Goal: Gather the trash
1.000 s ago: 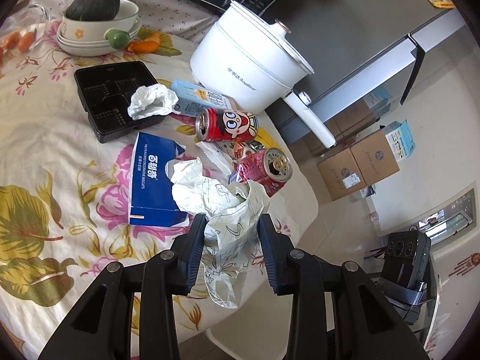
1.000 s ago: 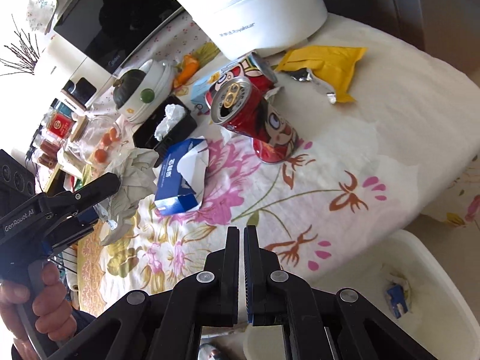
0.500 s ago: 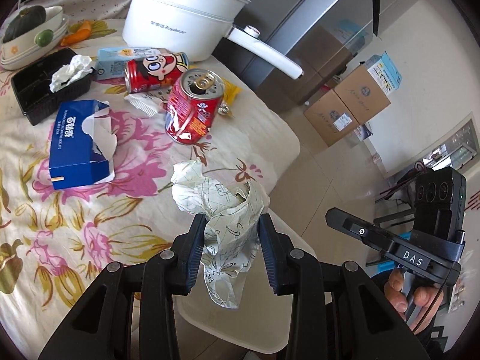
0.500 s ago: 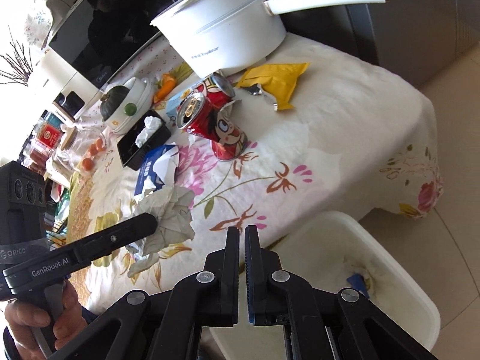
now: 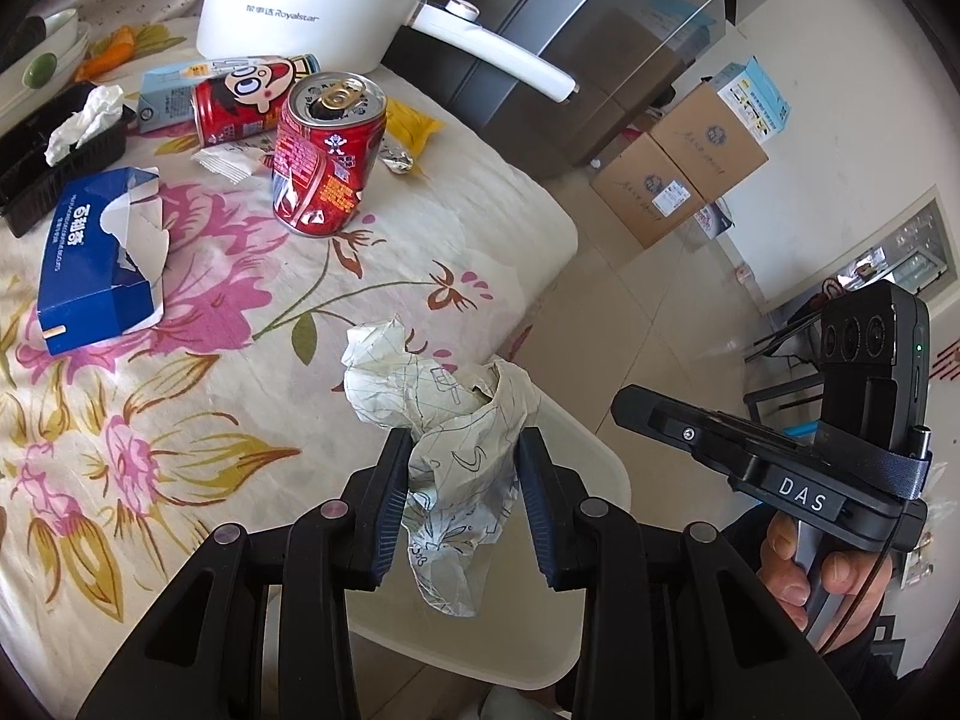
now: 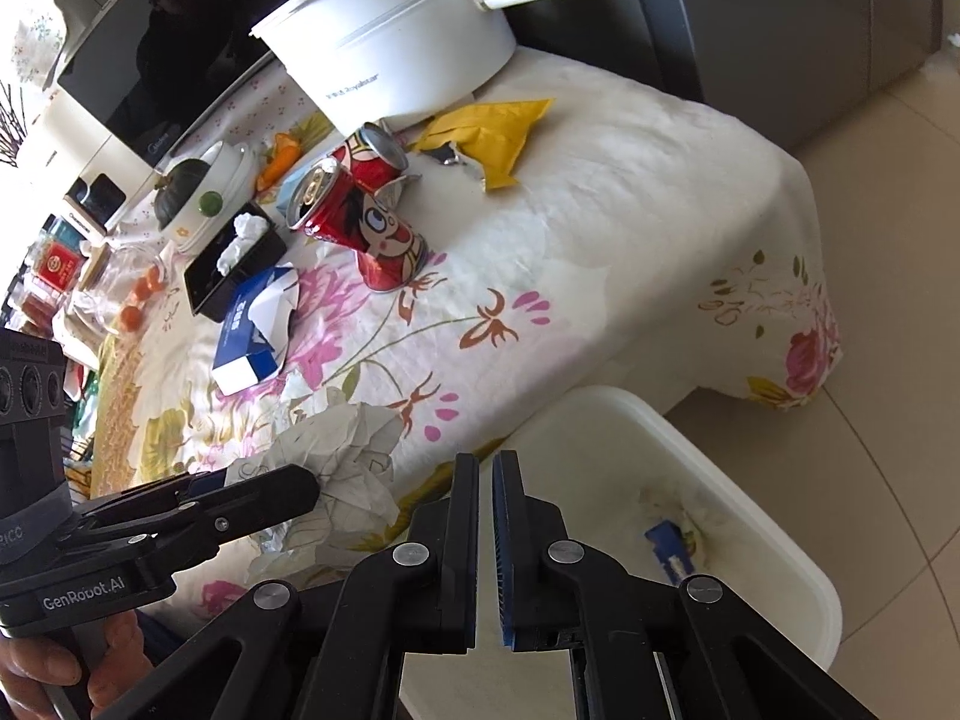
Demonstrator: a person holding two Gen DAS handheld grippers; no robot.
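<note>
A crumpled printed paper is pinched between the pads of my left gripper. It hangs past the table's near edge, above the white bin on the floor. The right wrist view shows the same paper in the left gripper. My right gripper is shut with nothing in it, over the bin, which holds a few scraps. On the flowered cloth stand a dented red can upright and a second red can on its side. A yellow wrapper lies behind them.
A torn blue tissue box, a black tray with a tissue in it, and a white long-handled pot share the table. Bowls and a squash stand at the back left. Cardboard boxes sit on the tiled floor.
My left gripper has carried the paper from over the table's middle to its edge above the bin, rolling as it went. The right gripper has drawn back, bringing more of the bin into view.
</note>
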